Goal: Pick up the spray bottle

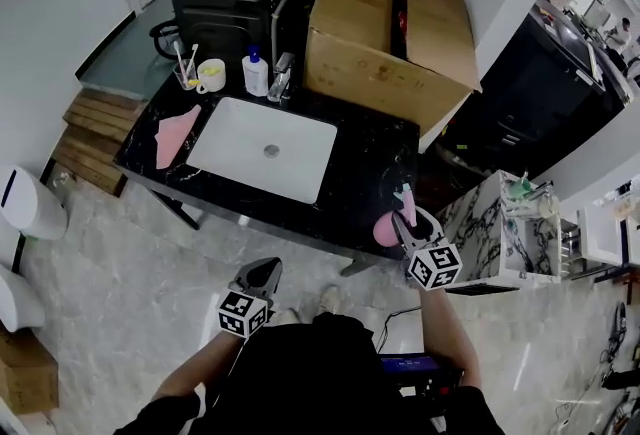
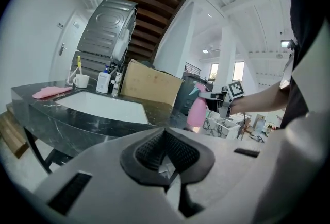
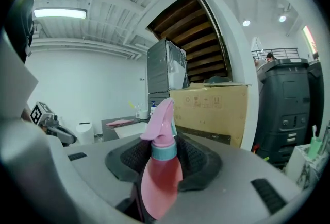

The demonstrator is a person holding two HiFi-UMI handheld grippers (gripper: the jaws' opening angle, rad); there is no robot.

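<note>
The pink spray bottle (image 1: 385,229) with a teal collar is off the counter, held upright just past the counter's front right corner. My right gripper (image 1: 404,220) is shut on its body. In the right gripper view the spray bottle (image 3: 161,179) stands between the black pads (image 3: 198,161), with its pink trigger head above them. The left gripper view shows the spray bottle (image 2: 196,110) at mid right, with the right gripper (image 2: 218,99) on it. My left gripper (image 1: 264,273) hangs low over the floor in front of the counter, its jaws together with nothing in them.
The black marble counter (image 1: 365,178) holds a white sink (image 1: 265,148), a pink cloth (image 1: 172,135), a cup of toothbrushes (image 1: 208,75), a soap bottle (image 1: 256,73) and a big cardboard box (image 1: 390,38). A marble side stand (image 1: 490,233) is at the right.
</note>
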